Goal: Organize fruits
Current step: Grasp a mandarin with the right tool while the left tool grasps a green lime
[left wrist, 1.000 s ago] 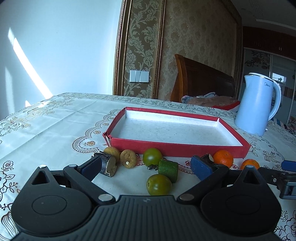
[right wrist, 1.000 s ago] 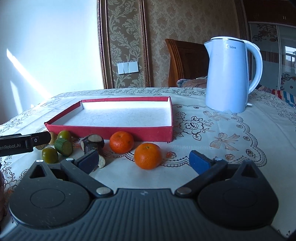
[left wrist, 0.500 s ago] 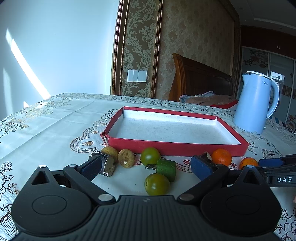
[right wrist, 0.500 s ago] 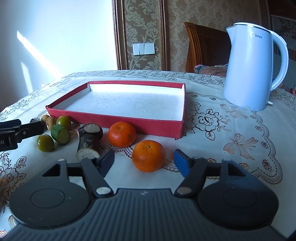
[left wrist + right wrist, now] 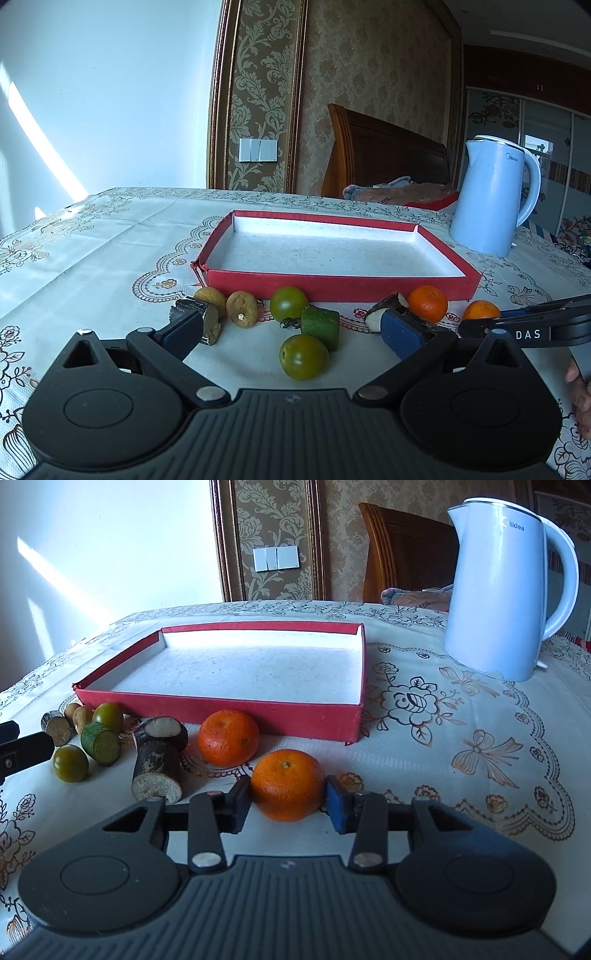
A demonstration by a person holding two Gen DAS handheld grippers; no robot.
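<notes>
A shallow red tray [image 5: 332, 286] [image 5: 221, 705] lies on the table with nothing in it. In front of it lie two tangerines, two green fruits, two small brown fruits, a green cylinder piece [image 5: 320, 323] and dark cane pieces [image 5: 157, 764]. My right gripper [image 5: 288, 799] is shut on the near tangerine [image 5: 287, 788], which rests on the tablecloth. The other tangerine [image 5: 228, 737] sits just behind it. My left gripper [image 5: 291, 332] is open and empty, low over the cloth, with a green fruit [image 5: 303, 356] between its fingers.
A pale blue electric kettle [image 5: 506, 587] [image 5: 493, 197] stands right of the tray. A wooden chair back with cloth on it [image 5: 384, 166] is behind the table. The right gripper shows at the right edge of the left wrist view [image 5: 532, 325].
My right gripper moved forward and down around the near tangerine and its fingers closed onto it. The left gripper drifted slightly and stayed open.
</notes>
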